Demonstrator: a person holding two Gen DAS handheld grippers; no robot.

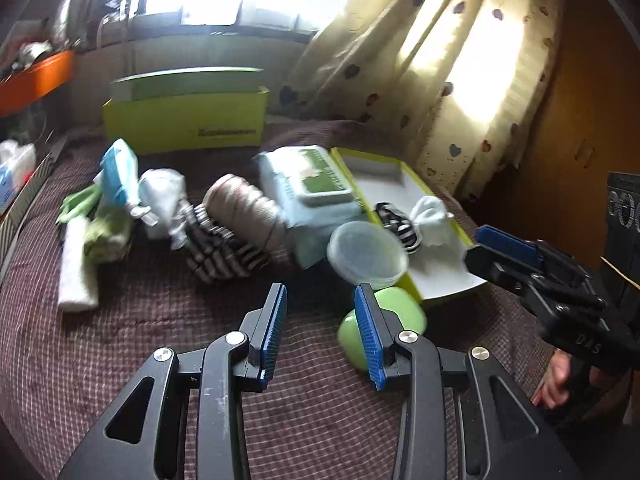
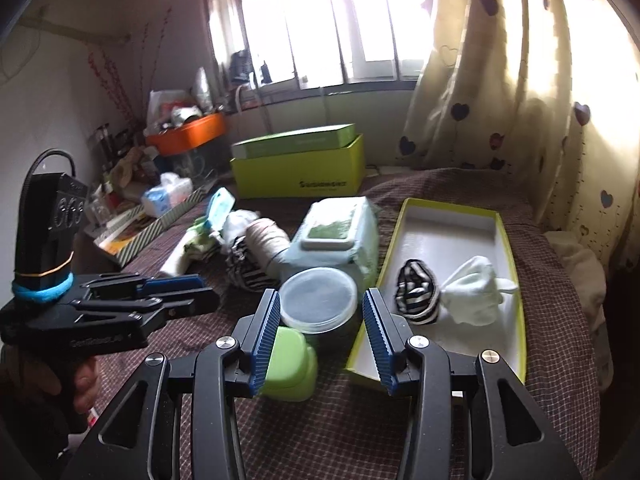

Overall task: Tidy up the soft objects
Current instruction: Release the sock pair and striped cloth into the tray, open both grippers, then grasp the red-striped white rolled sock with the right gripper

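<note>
Both grippers, left point(image 1: 320, 332) and right point(image 2: 320, 338), hang empty with jaws apart. Two sock bundles point(image 2: 418, 298) already lie in the tray point(image 2: 508, 240); the rest point(image 1: 224, 240) sit far left. Grab one bundle mid-body, squeezing gently.

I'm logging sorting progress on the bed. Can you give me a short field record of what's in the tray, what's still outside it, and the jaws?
tray: shallow, yellow-rimmed, white inside
in tray: striped sock bundle; white cloth bundle
beside tray: wipes pack; clear round lid; green case
still unsorted: beige roll; green cloths
left gripper: jaws open, empty
right gripper: jaws open, empty
</note>
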